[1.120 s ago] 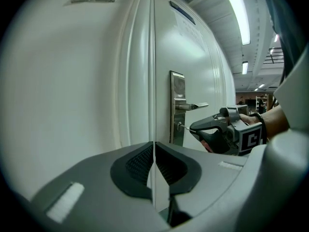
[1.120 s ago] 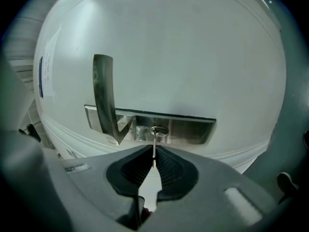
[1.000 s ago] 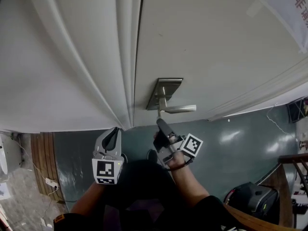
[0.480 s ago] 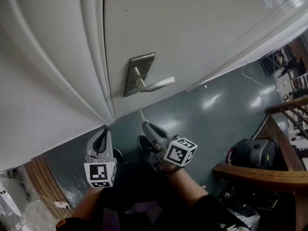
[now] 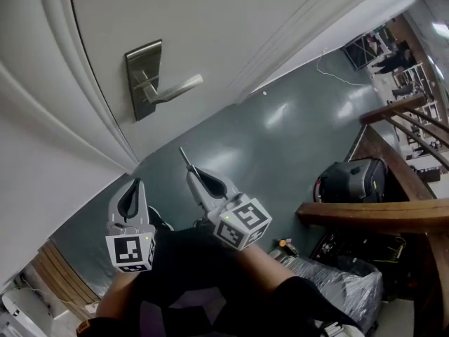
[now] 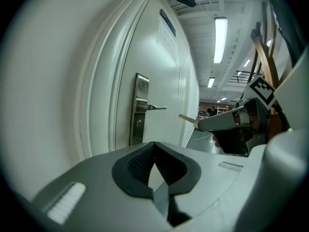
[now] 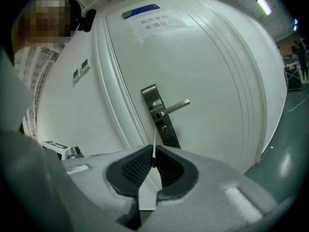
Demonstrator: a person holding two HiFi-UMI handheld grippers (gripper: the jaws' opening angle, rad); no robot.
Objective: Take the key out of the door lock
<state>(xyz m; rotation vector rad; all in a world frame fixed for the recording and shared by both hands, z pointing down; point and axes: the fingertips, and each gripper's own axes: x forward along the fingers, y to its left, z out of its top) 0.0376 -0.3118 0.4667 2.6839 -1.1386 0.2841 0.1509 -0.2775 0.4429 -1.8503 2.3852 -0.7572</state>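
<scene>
The white door [image 5: 210, 20] fills the upper left of the head view, closed in its frame, with a paper notice [image 7: 154, 18] stuck high on it in the right gripper view. Below it spreads a glossy grey-green floor [image 5: 280, 139]. A brown wooden railing [image 5: 372, 213] crosses the right side, and a black bag [image 5: 351, 181] sits on the floor just behind it.

Both tools are held low in front of the person and well apart from the door. The left tool [image 5: 133, 183] points up toward the door frame. In its own view its pads are pressed together at the tips with nothing between them [image 6: 154, 144]. The right tool [image 5: 195, 174] is just beside it and angled toward the door. Its jaws are pinched on the key [image 7: 153, 146], which stands up from between the pads as a thin edge-on strip.

On the door, the metal lock plate [image 5: 144, 79] carries a lever handle [image 5: 175, 90] that sticks out to the right. In the right gripper view the small keyhole [image 7: 165, 128] sits under the handle on the plate.

The key [image 5: 185, 158] is out of the lock. Its blade juts from the right tool's tips over the floor, below the lock plate and clear of the door. From the left gripper view it shows as a pale blade [image 6: 188, 119] pointing toward the door.
</scene>
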